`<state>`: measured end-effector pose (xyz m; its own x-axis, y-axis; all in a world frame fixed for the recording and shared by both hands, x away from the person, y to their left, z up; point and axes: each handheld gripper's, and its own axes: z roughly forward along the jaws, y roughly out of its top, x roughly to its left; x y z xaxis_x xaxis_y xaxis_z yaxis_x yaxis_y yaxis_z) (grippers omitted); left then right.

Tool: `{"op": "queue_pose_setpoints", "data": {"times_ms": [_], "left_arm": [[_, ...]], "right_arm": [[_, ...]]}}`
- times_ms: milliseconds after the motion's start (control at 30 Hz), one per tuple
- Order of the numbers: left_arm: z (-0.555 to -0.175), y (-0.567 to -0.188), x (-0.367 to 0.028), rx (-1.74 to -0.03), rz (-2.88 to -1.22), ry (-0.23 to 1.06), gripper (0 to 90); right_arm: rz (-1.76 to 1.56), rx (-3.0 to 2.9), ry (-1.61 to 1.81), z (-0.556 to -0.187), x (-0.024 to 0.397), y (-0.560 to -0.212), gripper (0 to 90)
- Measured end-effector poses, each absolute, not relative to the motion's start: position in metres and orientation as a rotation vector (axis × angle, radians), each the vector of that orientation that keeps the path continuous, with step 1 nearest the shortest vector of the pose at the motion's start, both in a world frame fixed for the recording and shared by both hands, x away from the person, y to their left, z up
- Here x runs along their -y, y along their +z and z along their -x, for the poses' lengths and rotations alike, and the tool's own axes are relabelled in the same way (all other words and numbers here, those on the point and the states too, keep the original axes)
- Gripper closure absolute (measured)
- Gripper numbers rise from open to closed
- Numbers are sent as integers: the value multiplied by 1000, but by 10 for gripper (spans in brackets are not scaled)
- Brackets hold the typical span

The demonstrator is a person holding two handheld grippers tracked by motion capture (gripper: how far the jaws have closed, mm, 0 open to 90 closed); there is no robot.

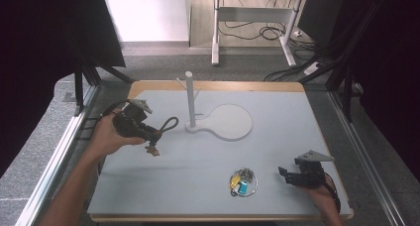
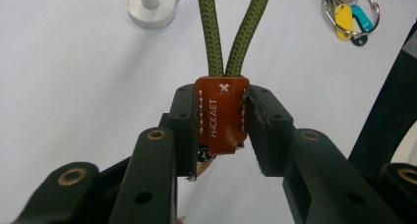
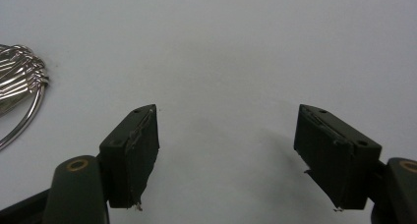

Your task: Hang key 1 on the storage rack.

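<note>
The left gripper [image 2: 221, 130] has its fingers closed on the brown leather tab [image 2: 221, 116] of a green cord loop [image 1: 170, 124], held above the tabletop [image 1: 277, 151]; the loop looks light and limp, so the stitched tab seems the firm hold. The right gripper [image 3: 226, 155] rests wide open and empty beside the key bunch [image 1: 242, 181]. Farther off are the white peg stand [image 1: 190, 99] and the grey floor with cables [image 1: 272, 32].

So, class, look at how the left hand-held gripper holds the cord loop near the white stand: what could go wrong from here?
1. The left hand-held gripper pinches only the brown leather tab, so the green cord loop may slip or twist free.
2. The loop hangs soft beyond the jaws, so it might miss the white stand's post or catch on a side peg.
3. The key bunch lies close to the open right hand-held gripper, which could nudge it.
</note>
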<state>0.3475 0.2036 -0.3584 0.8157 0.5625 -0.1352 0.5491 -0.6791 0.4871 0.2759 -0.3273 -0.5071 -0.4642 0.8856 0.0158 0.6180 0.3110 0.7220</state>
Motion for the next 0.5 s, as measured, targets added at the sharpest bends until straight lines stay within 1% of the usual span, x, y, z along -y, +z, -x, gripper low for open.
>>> {"op": "queue_pose_setpoints", "data": {"times_ms": [100, 500], "left_arm": [[-350, -357, -205, -816, -2470, 19, 666], [-357, -346, -208, -835, -2448, 47, 666]], "right_arm": [[-1338, -2199, 953, -276, 328, -507, 252], [-1338, -2200, 955, -277, 328, -508, 252]]}}
